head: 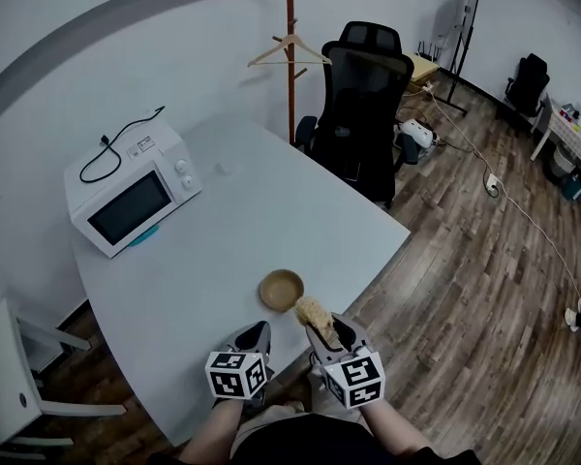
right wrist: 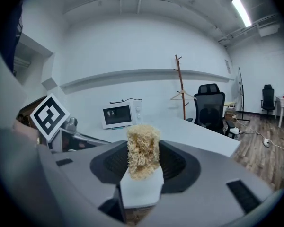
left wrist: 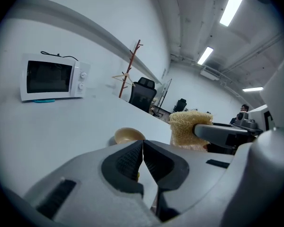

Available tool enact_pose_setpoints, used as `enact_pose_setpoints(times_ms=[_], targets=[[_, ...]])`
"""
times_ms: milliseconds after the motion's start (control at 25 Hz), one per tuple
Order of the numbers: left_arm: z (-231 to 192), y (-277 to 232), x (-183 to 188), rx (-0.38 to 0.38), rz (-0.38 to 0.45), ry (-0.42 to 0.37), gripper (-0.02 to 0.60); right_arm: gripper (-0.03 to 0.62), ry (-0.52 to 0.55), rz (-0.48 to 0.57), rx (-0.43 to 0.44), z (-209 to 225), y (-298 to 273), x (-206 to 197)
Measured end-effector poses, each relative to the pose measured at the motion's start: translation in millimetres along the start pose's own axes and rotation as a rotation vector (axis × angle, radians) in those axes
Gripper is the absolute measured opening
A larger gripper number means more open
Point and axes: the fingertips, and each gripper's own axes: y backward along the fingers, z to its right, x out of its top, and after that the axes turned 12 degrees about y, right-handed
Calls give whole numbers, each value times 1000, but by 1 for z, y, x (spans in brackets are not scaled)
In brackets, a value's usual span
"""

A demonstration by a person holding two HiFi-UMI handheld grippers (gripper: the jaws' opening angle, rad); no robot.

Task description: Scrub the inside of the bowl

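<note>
- Two grippers are in our hands at the near edge of the white table (head: 252, 211). They sit side by side, each with its marker cube turned toward us.
- Our left gripper (left wrist: 142, 157) has its jaws pressed together. In the left gripper view the ribbed pads meet in a thin line with nothing between them.
- Our right gripper (right wrist: 143, 164) is clamped on a tan, fibrous scrubber (right wrist: 143, 148). The scrubber stands upright between the pads and sticks out past the tips.
- We find the bowl (head: 282, 290) upright on the table, shallow and tan. In the head view it lies just beyond the tips, at about 12 o'clock from the left gripper and 11 o'clock from the right one.
- In the head view the scrubber's far end sits just beside the bowl's rim, at the bowl's 5 o'clock. In the left gripper view the two look apart, so we cannot tell whether they touch.
- A white microwave (head: 131, 201) stands well apart from the bowl at its 10 o'clock, close to the wall. A black cord (head: 116, 148) lies on top of it.
- At about 1 o'clock from the bowl, a black office chair (head: 366, 105) stands by the table's far side.
- A wooden coat rack (head: 290, 85) stands just beside the chair, at about 12 o'clock from the bowl, and a hanger (head: 289, 48) hangs on it.
</note>
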Motion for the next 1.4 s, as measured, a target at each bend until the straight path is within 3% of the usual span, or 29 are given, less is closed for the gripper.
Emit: enact_pose_setpoints(times_ms=[720,760,800,840,1080,1400], targets=[[-42,-53,23,221,86,197,21,178,145,-29,311,40,-92,19],[-44,-57,21,229,85,210,41,178,154,-29,329,39,-95,20],[-46,-60,19,234,82,225,110,178,164,-29,348,38,-97,20],[-48,-63,18,241,83,240,141,178,175,-29,368,37,-100,19],[-68,-77,8,318,116,326,141,178,236,-35,483,28,-117,13],[-78,-93,1,366,119,400,141,178,265,-72,575,28,-136,-3]])
